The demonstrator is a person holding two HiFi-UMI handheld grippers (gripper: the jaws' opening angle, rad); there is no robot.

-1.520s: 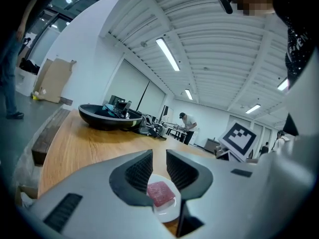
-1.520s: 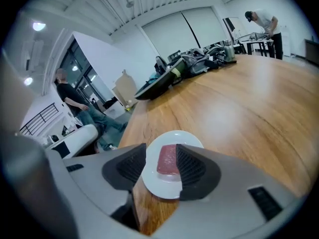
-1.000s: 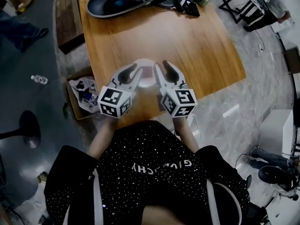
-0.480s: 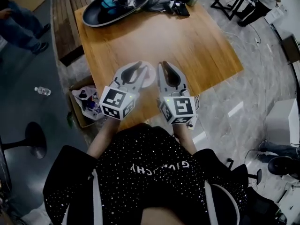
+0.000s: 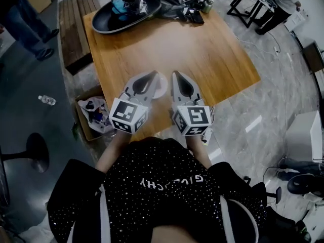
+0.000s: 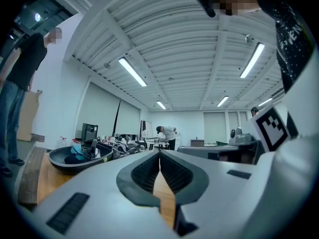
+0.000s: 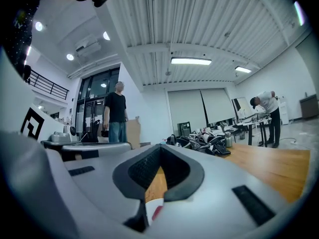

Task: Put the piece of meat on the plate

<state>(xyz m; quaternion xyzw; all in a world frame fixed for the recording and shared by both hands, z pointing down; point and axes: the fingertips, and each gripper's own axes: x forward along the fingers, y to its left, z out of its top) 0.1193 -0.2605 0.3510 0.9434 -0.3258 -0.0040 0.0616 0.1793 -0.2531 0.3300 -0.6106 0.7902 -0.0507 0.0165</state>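
A white plate (image 5: 161,87) sits on the wooden table (image 5: 202,49) near its front edge, mostly hidden between my two grippers. In the right gripper view the plate's rim (image 7: 151,203) shows below the jaws with a small reddish piece (image 7: 156,212) on it, apparently the meat. My left gripper (image 5: 153,75) hovers over the plate's left side and my right gripper (image 5: 175,75) over its right side. Both point level across the table. The left gripper (image 6: 159,153) has its jaws together with nothing in them. The right gripper (image 7: 160,148) is likewise shut and empty.
A black oval tray (image 5: 109,16) with odds and ends and a heap of black gear (image 5: 182,6) fill the table's far edge. A wooden bench (image 5: 76,24), an open box with a bag (image 5: 93,110) and a water bottle (image 5: 46,99) are at the left. People stand beyond the table.
Both grippers have lifted and drawn back a little from the plate. The right gripper's jaws, open a second ago, have come together with nothing in them.
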